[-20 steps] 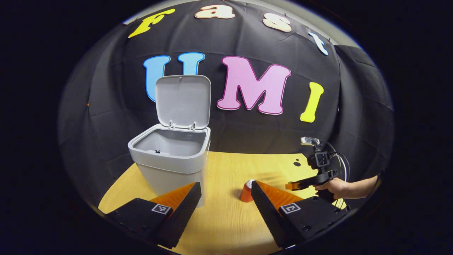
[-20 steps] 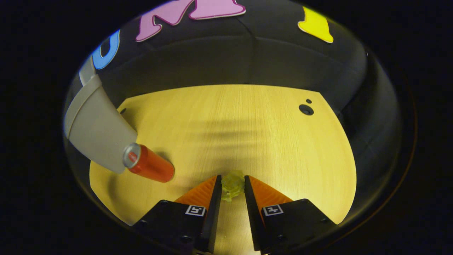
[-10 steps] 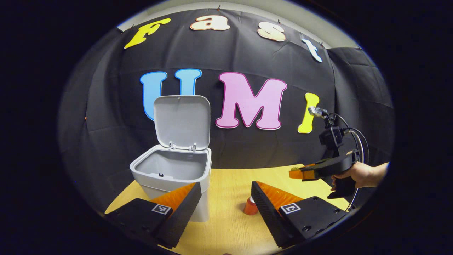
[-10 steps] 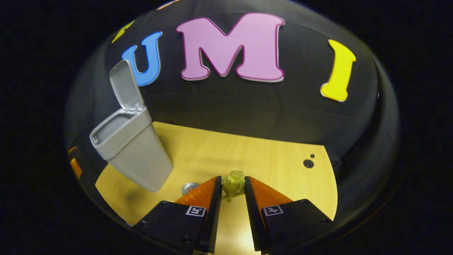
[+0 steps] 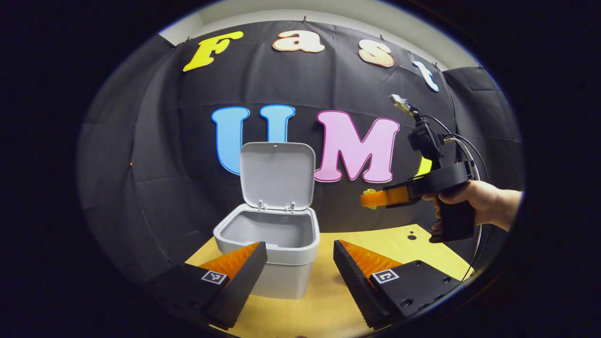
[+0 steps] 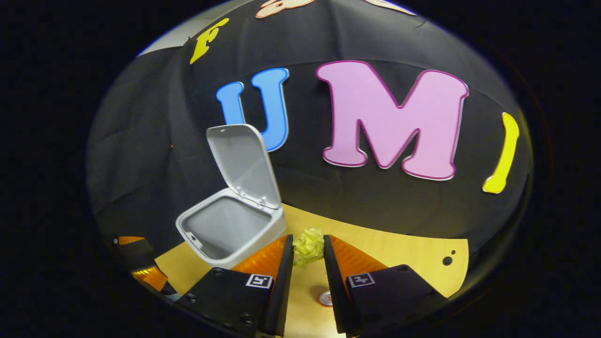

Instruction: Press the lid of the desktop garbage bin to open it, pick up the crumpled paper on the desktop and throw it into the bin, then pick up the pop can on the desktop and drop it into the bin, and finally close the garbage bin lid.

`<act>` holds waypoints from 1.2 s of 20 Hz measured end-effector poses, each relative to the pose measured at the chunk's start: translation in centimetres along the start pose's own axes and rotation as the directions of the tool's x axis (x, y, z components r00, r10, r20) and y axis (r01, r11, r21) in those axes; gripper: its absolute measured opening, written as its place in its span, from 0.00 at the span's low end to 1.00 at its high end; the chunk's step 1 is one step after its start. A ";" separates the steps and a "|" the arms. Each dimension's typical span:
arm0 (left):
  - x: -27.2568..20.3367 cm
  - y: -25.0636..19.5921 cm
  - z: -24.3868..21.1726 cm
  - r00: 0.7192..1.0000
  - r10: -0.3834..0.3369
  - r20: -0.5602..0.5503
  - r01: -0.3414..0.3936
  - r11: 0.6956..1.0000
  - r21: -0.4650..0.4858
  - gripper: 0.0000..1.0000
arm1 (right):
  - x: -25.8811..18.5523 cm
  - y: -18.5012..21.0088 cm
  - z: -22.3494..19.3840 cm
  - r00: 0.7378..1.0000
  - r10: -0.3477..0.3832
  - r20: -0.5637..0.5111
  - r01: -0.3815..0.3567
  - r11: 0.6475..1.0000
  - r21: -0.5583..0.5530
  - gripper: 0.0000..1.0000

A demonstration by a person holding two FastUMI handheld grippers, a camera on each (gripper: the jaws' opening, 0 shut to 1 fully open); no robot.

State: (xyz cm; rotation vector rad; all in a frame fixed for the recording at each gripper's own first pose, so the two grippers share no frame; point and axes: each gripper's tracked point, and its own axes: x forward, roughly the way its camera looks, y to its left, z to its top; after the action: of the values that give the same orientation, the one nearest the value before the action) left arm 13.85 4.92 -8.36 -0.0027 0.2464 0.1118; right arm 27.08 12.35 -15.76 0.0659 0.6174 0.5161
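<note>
The grey desktop bin point(image 5: 281, 263) stands on the wooden table with its lid point(image 5: 277, 176) swung upright. My left gripper point(image 5: 300, 265) hovers open in front of it, nothing between its fingers. Farther right, a hand point(image 5: 476, 209) holds my right gripper point(image 5: 373, 199) in the air, level with the lid and right of the bin. In the right gripper view, my right gripper point(image 6: 307, 249) is shut on the crumpled yellow-green paper point(image 6: 307, 243), with the open bin point(image 6: 220, 230) down to the left. The pop can's top point(image 6: 325, 297) shows on the table below, between the fingers.
The yellow wooden table point(image 5: 413, 249) ends at a curved edge on the right, with two small dark holes point(image 6: 447, 260) near it. The black cloth wall stands close behind the bin. My left gripper point(image 6: 141, 274) appears low at the left of the right gripper view.
My right gripper has lifted the paper off the table and carried it up and left towards the bin. The bin now sits more central in the left gripper view.
</note>
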 end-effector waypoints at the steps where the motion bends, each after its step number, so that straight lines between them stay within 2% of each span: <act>1: -0.1 0.7 0.3 1.000 0.003 0.005 -0.003 1.000 -0.001 0.96 | 0.8 1.4 0.2 1.000 0.019 -0.002 -0.019 1.000 -0.009 0.43; 6: -0.6 3.7 1.6 0.999 0.012 0.033 -0.013 1.000 0.026 0.96 | 4.7 8.0 0.1 0.994 0.101 -0.032 -0.103 0.993 -0.051 0.43; 11: -1.2 6.4 1.2 0.999 0.025 0.029 -0.025 1.000 0.004 0.96 | 7.7 12.3 -0.8 0.988 0.141 -0.056 -0.145 0.987 -0.067 0.43; 13: -1.6 7.1 0.5 0.999 0.036 0.022 -0.036 0.999 -0.008 0.96 | 8.1 13.0 -0.9 0.988 0.146 -0.053 -0.148 0.988 -0.051 0.72; 15: -1.7 7.7 -0.3 0.999 0.049 0.014 -0.050 0.999 0.006 0.96 | 7.6 12.4 -0.3 0.992 0.124 -0.027 -0.125 0.991 -0.045 1.00; 18: -1.1 7.7 -1.7 0.999 0.046 -0.002 -0.046 0.999 0.007 0.96 | 6.4 10.0 1.3 0.997 0.068 0.041 -0.066 0.997 -0.036 0.98; 21: -0.5 6.0 -2.9 1.000 -0.003 -0.013 0.002 1.000 -0.019 0.96 | 3.9 6.3 2.3 0.996 0.012 0.087 -0.008 0.999 -0.048 0.98; 24: 0.7 3.7 -4.9 0.998 -0.045 -0.037 0.045 0.999 -0.005 0.96 | 0.8 2.2 2.6 0.991 -0.051 0.121 0.055 0.998 -0.031 0.98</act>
State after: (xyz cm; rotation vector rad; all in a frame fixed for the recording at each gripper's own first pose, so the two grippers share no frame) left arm 12.90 8.61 -13.23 -0.0148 0.2826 0.0676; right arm 28.17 14.91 -13.60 0.0476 0.4916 0.4673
